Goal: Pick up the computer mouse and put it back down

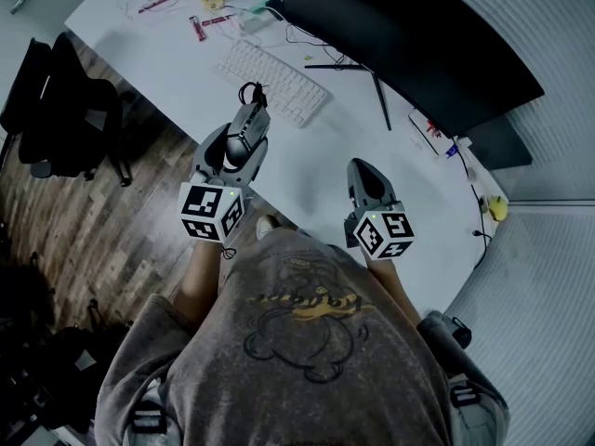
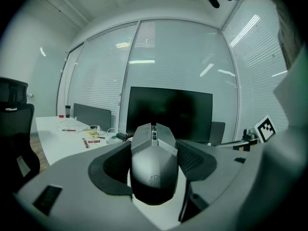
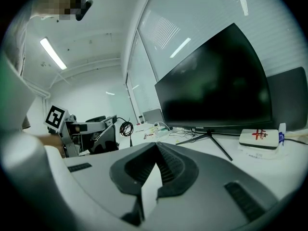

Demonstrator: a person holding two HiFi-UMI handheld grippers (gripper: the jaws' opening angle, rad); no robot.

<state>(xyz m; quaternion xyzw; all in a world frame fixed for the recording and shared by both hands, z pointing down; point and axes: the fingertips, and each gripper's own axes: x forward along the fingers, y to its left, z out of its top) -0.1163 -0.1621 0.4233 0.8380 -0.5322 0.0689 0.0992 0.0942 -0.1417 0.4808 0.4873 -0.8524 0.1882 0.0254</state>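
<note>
Jaws on my left tool [image 1: 238, 145] are clamped on the computer mouse [image 2: 153, 165], one pad on each flank, the nose of the mouse sticking out past the tips with its wheel up. Wide grip, since the body is broad, and the left gripper view shows the pads hard against its sides. Right tool [image 3: 152, 173] has its pads together with nothing between them; it's idle. From the head view, the mouse looks lifted clear of the table [image 1: 167, 54], held over the near edge just short of the keyboard [image 1: 274, 82]. Its coiled cable [image 1: 251, 92] bunches at the nose. I read this as pick-up done, put-down pending. Next move calls for bringing the left tool forward over bare table beside the keyboard and lowering it level until the base is flat. Only then do I spread the pads and back straight out so the mouse doesn't get dragged. Watch the cable: it could catch under the base or snag the keyboard. Both tools point forward away from my body, noses dipped slightly, marker cubes toward my chest. Left hand is out over the table edge, right hand alongside and well apart over open table in front of the monitor [image 1: 409, 45].
</note>
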